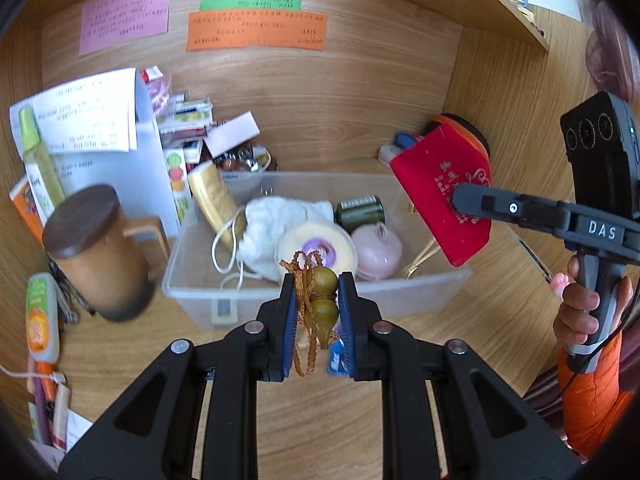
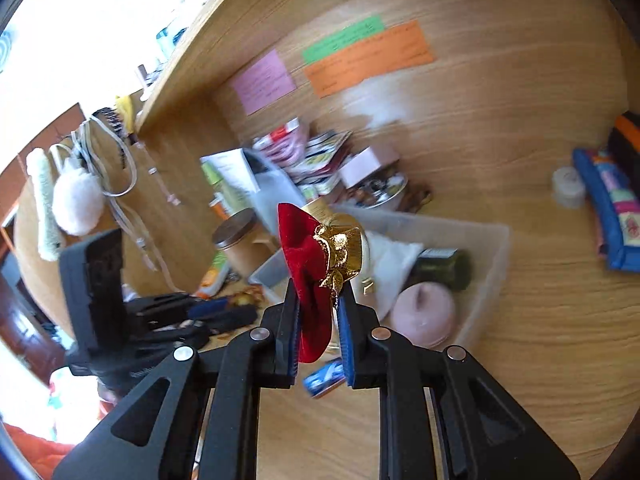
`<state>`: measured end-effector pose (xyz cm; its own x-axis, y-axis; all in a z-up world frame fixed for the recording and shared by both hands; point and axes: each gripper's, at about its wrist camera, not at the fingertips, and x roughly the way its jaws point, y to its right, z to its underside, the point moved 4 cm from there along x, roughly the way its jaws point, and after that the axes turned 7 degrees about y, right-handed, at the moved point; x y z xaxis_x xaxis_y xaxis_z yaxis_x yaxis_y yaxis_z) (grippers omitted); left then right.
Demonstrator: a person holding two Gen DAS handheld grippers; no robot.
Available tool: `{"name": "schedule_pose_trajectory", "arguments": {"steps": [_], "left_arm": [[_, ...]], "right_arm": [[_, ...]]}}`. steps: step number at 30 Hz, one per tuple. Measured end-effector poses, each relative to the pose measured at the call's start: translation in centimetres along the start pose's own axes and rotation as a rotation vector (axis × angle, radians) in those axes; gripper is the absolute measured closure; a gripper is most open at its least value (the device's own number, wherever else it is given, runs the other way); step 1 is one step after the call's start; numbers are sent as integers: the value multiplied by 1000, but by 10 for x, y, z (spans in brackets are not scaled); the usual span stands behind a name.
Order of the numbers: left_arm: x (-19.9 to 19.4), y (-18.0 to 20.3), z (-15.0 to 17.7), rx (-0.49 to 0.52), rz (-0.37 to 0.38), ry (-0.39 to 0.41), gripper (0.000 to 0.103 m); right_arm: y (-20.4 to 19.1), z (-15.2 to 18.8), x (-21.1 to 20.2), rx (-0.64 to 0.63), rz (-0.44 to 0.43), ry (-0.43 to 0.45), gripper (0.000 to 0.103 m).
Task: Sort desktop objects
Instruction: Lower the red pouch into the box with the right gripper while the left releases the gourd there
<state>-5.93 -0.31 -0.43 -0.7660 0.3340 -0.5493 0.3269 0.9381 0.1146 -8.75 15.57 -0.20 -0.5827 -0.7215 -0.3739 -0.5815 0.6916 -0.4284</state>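
Right now the left gripper (image 1: 317, 309) is squeezed shut on a little green gourd charm (image 1: 322, 299) with a brown cord, and the right gripper (image 2: 318, 312) is squeezed shut on a red velvet pouch (image 2: 307, 276). Both hang just above the clear plastic bin (image 1: 420, 286). To do it well, I think each hand should move fully over the bin and go low before letting go, so nothing bounces out.

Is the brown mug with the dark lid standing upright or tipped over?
Upright. The mug stands on its base on the desk, left of the clear box, with its lid on top.
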Motion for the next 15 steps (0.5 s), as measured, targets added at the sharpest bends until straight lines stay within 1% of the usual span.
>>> {"name": "schedule_pose_trajectory", "arguments": {"steps": [5, 10, 15], "left_arm": [[11, -11, -9, -3, -39, -5, 84], [26, -29, -13, -21, -78, -25, 84], [40, -48, -12, -43, -114, -55, 84]], "right_arm": [[15, -3, 4, -17, 78, -8, 88], [29, 6, 14, -40, 130, -52, 87], [37, 20, 26, -67, 161, -109, 87]]}}
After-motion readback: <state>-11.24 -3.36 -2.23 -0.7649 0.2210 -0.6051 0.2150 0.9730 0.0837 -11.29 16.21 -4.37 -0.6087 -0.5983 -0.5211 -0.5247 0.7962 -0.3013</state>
